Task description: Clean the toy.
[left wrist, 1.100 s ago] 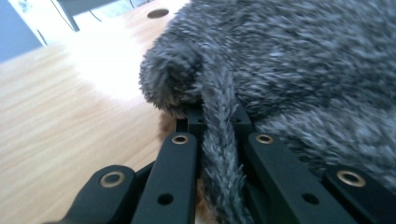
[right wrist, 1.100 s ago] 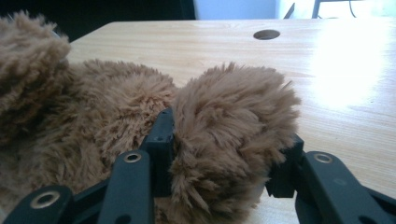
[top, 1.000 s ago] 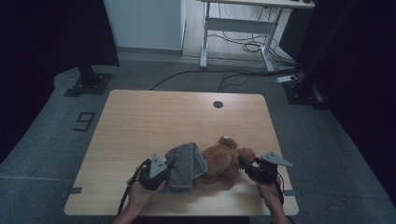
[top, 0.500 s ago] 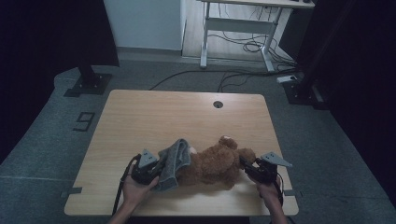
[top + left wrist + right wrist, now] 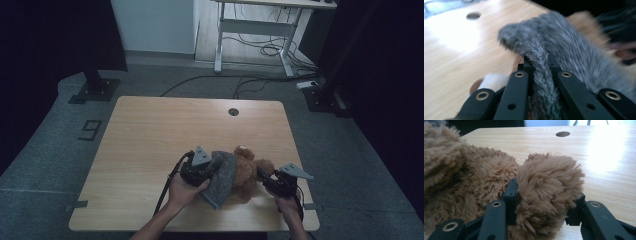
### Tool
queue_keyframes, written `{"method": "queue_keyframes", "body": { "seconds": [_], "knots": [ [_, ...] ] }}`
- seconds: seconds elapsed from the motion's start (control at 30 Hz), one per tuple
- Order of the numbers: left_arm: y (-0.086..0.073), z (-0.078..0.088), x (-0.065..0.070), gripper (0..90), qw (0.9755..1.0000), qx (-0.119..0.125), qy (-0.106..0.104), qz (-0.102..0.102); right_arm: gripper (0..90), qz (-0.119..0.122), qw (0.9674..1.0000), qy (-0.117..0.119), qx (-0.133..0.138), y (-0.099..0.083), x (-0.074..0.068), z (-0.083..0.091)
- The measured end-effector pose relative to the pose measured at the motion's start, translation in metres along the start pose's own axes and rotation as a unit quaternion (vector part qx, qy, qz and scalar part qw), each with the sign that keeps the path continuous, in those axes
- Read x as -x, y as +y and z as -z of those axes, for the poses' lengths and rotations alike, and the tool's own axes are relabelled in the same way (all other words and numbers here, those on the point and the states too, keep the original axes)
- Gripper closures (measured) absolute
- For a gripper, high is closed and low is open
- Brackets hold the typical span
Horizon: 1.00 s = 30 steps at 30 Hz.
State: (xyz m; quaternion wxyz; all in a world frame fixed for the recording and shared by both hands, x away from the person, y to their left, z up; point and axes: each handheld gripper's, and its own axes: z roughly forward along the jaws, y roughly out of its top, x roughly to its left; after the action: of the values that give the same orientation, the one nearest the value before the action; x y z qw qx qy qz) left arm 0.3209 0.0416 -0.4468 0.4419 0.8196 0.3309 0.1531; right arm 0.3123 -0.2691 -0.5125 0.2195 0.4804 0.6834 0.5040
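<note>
The left tool is clamped tight on a fold of the grey fuzzy cloth; in the left gripper view the fabric is pinched between the two black jaws and rises out of them in a ridge. Compared with a second ago, this hand has carried the cloth away from the near edge of the table and lifted it, so the grey piece now drapes against the left flank of the brown teddy bear rather than lying bunched on it, with its loose end hanging toward the near edge. The blur in the left gripper view fits a hand in motion. The right tool has not shifted: it holds a rounded, furry limb of the bear, its jaws set partway apart and pressed into the plush on both sides. The bear lies close to the near edge, right of the table's middle, well short of the round cable hole at the far edge. My reading is that the person is working the grey garment onto or off the toy, one hand anchoring the bear while the other draws the fabric; which of the two I cannot tell. Since the cloth is now raised and taut, the next pull probably needs the anchor to keep hold, or the whole bear will slide along.
</note>
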Motion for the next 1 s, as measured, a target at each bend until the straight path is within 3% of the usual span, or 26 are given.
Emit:
{"method": "queue_keyframes", "body": {
  "seconds": [0.1, 0.17, 0.3, 0.37, 0.47, 0.57, 0.7, 0.77, 0.9, 1.0],
  "knots": [
    [-0.018, 0.001, -0.015, 84.2, 0.9998, -0.003, 0.011, 0.016, 55.3, -0.003, 0.9999, 0.012, 0.0, 0.001, 0.001, 0.001],
    [-0.028, 0.008, -0.024, 84.3, 0.9995, 0.007, 0.004, 0.031, 55.4, 0.001, 0.9999, 0.011, -0.002, 0.002, -0.001, 0.0],
    [-0.038, 0.025, -0.032, 84.3, 0.9991, 0.019, 0.018, 0.033, 55.4, 0.004, 0.9999, 0.011, -0.006, 0.002, -0.006, -0.001],
    [-0.043, 0.034, -0.039, 84.3, 0.9984, 0.02, 0.04, 0.034, 55.4, 0.002, 0.9999, 0.009, -0.007, 0.002, -0.006, 0.0],
    [-0.057, 0.04, -0.056, 84.4, 0.9968, -0.001, 0.062, 0.05, 55.5, -0.001, 0.9999, 0.009, -0.008, 0.001, -0.005, 0.0],
    [-0.077, 0.037, -0.067, 84.6, 0.9948, -0.031, 0.068, 0.07, 55.5, -0.002, 0.9999, 0.011, -0.008, 0.0, -0.004, -0.001],
    [-0.096, 0.03, -0.07, 84.7, 0.9925, -0.062, 0.068, 0.081, 55.6, -0.002, 0.9999, 0.009, -0.011, 0.0, -0.005, -0.002],
    [-0.102, 0.026, -0.07, 84.6, 0.9917, -0.074, 0.057, 0.089, 55.6, -0.003, 0.9999, 0.008, -0.011, -0.001, -0.005, -0.002],
    [-0.099, 0.024, -0.068, 83.6, 0.9908, -0.069, 0.044, 0.108, 56.0, -0.002, 0.9999, 0.006, -0.014, -0.002, -0.006, -0.003],
    [-0.091, 0.017, -0.065, 84.0, 0.9905, -0.072, 0.057, 0.102, 57.2, 0.003, 0.9999, -0.002, -0.017, -0.006, -0.011, -0.007]
  ]
}}
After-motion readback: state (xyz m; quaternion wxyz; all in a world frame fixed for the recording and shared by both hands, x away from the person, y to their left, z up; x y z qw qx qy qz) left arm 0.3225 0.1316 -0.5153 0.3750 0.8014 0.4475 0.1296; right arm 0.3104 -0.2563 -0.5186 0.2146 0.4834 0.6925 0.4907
